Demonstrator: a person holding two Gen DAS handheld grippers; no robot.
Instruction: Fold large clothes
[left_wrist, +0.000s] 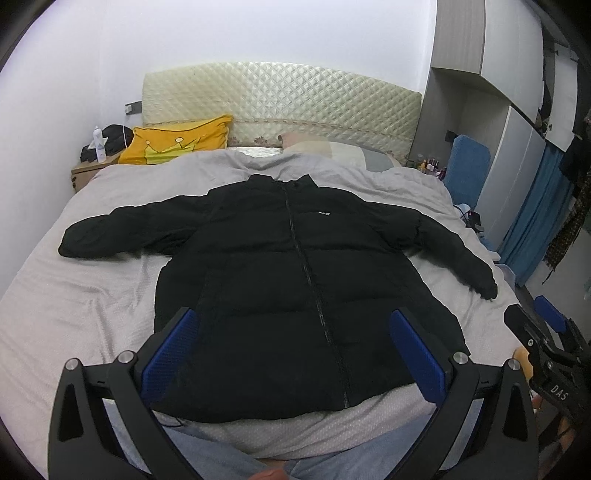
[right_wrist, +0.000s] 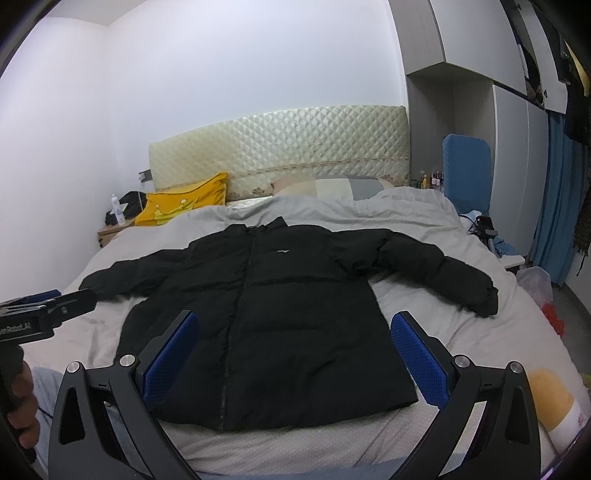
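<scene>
Black puffer jacket (left_wrist: 280, 280) lies flat, unfolded on grey-sheeted bed (left_wrist: 74, 295). Left gripper (left_wrist: 295, 354) and right gripper (right_wrist: 295, 354) both spread wide, empty. Risk: slippery padded fabric slips from a shallow pinch, or springs back.

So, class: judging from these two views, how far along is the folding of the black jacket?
Done: the black jacket lies flat, zipped, front up on the bed, sleeves spread. In hand: nothing; the left gripper and right gripper are open above its hem. Left: every fold, both sleeves and body.
</scene>
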